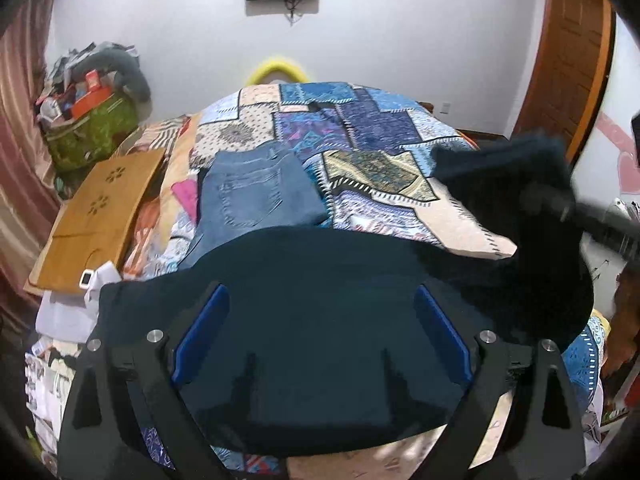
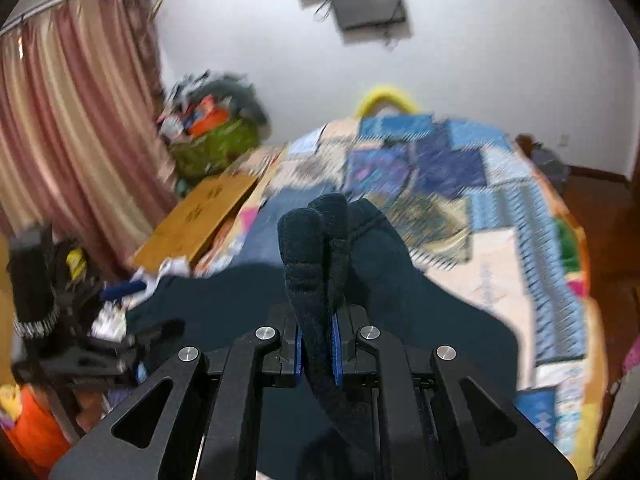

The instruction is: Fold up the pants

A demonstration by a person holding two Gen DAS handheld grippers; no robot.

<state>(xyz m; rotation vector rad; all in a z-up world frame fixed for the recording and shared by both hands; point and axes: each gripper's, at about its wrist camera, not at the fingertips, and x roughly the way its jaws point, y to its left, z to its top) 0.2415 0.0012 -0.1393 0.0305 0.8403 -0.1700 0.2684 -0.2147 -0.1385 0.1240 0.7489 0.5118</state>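
Dark navy pants (image 1: 320, 320) lie across the near end of the bed, on the patchwork quilt (image 1: 380, 152). My left gripper (image 1: 320, 332) is open, its blue pads (image 1: 202, 332) spread wide over the flat cloth, holding nothing. My right gripper (image 2: 318, 344) is shut on a bunched end of the dark pants (image 2: 312, 256) and holds it lifted above the bed. In the left wrist view the right gripper (image 1: 560, 200) shows at the right, with the raised cloth (image 1: 500, 168) hanging from it. The left gripper (image 2: 120, 356) shows blurred at the lower left of the right wrist view.
Folded blue jeans (image 1: 256, 196) lie on the quilt beyond the dark pants. A wooden board (image 1: 96, 216) rests at the bed's left side. A green bag of clutter (image 1: 88, 128) stands by the striped curtain (image 2: 60, 140). A wooden door (image 1: 568, 64) is at the right.
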